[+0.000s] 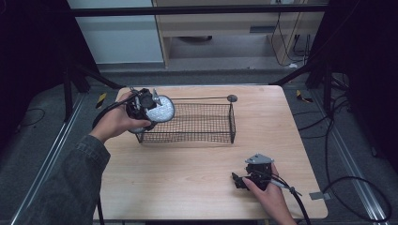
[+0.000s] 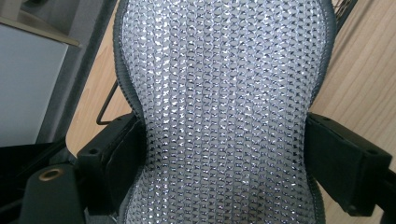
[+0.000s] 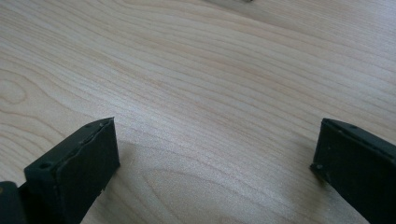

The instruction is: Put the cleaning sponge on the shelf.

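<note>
Silvery mesh pad [image 2: 224,112] is getting pinched at its waist by left gripper [image 1: 149,105], hanging over wire basket [image 1: 187,123] (prob. for dropping in); right gripper [image 3: 215,172] is resting wide apart on table [image 3: 196,70].

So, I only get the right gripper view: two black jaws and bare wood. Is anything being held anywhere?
Observer: Yes. The left gripper is shut on a silvery mesh pad, squeezed at its waist.
Operator: Where is that?
Observer: Above the left end of a black wire basket.
Operator: And my gripper?
Observer: The right gripper rests open near the table's front edge, apart from the basket.
</note>
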A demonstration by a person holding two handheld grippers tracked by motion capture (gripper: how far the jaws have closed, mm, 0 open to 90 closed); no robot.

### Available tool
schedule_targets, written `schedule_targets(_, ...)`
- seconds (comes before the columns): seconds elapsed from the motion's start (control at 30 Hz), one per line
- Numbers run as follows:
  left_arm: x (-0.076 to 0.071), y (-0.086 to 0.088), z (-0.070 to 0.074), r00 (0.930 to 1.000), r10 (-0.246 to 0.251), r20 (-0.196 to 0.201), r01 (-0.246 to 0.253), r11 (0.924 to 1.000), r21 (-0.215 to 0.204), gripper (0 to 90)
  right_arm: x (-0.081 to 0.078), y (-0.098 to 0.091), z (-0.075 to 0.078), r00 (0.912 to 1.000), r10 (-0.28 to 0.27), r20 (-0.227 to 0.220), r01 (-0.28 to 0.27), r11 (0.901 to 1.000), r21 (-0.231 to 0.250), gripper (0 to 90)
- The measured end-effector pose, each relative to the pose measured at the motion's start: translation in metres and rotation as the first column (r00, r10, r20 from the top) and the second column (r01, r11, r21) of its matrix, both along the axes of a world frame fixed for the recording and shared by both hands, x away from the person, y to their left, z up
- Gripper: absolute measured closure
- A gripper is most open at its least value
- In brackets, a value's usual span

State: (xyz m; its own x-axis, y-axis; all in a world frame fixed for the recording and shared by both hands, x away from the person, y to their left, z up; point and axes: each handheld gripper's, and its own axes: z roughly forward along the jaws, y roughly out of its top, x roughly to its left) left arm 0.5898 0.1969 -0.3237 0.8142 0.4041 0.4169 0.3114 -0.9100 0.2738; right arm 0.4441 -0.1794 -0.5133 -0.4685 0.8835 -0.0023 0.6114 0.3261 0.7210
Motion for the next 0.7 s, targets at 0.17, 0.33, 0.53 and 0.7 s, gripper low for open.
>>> schedule_targets(0.17, 0.004, 0.001, -0.001, 0.9999, -0.009, 0.009, 0.009, 1.0000, -0.003, 14.5, 0.000, 0.000, 0.000, 1.0000, 0.001, 0.001, -0.001, 1.0000, -0.002, 0.4)
schedule_targets(0.33, 0.007, -0.001, -0.002, 0.9998, -0.014, 0.014, 0.014, 0.9999, 0.004, 14.5, 0.000, 0.000, 0.000, 1.0000, 0.000, 0.000, 0.000, 1.0000, -0.002, 0.4)
schedule_targets(0.53, 0.011, -0.007, -0.008, 0.9995, -0.026, 0.016, 0.026, 0.9996, 0.014, 14.4, 0.000, 0.000, 0.000, 1.0000, 0.000, 0.000, 0.000, 1.0000, -0.001, 0.4)
schedule_targets(0.7, 0.014, -0.009, -0.010, 0.9990, -0.037, 0.026, 0.037, 0.9992, 0.015, 14.3, 0.000, 0.000, 0.000, 1.0000, 0.000, 0.000, 0.000, 1.0000, 0.000, 0.4)
